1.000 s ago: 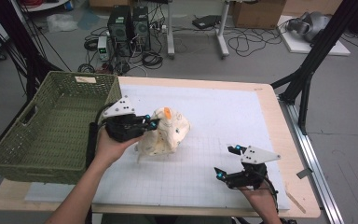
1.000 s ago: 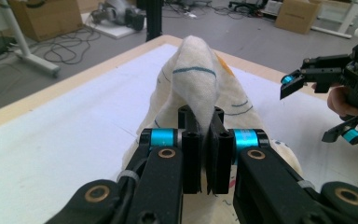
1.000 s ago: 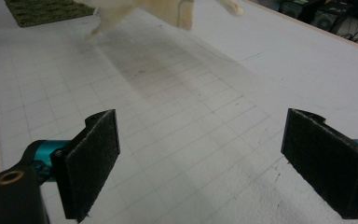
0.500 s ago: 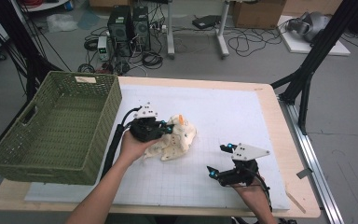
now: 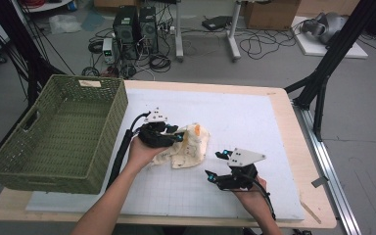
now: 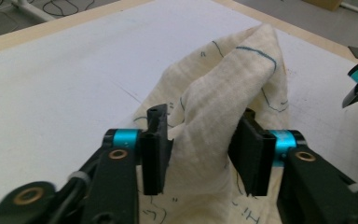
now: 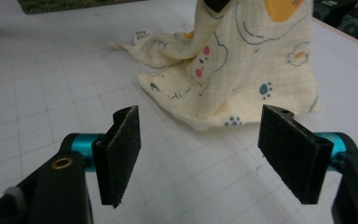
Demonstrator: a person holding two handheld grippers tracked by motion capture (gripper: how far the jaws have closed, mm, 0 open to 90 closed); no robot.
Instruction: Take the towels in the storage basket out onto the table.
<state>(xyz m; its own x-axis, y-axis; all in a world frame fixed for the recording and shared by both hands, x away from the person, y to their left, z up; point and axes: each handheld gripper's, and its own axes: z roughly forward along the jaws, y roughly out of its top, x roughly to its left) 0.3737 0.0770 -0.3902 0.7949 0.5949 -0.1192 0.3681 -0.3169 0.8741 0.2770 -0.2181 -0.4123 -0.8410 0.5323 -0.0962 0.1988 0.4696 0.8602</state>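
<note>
High view first: a white gridded mat (image 5: 254, 122) covers the wooden table (image 5: 281, 98), and near its middle lies a crumpled cream cloth (image 5: 188, 149) with printed cartoon marks. The left gripper (image 5: 178, 135) sits right at the cloth's left edge, the person's left hand (image 5: 144, 152) wrapped around the body behind it, a black cable trailing back along the forearm. To the left, a green woven basket (image 5: 54, 134) stands on the table's edge, just beside that arm. The right gripper (image 5: 215, 166) hovers near the cloth's lower right, apart from it, grey three-cornered plate on top, jaws spread wide and pointing toward the fabric.

Left gripper view now — and here's the grip: a raised fold of the cream cloth (image 6: 219, 126) stands between the two black jaws, both pads pressing into it from either side. The fabric bunches up into a peak above the jaws, thin blue lines printed across it. A tip of the other gripper pokes in at the far right edge.

Right gripper view: the right gripper (image 7: 198, 140) holds its jaws wide apart with nothing between them — just bare gridded mat (image 7: 51, 84). Ahead, the cloth (image 7: 242, 79) rises lifted at its top, its lower hem spread on the mat, showing paw prints, orange blobs and pink dots.
</note>
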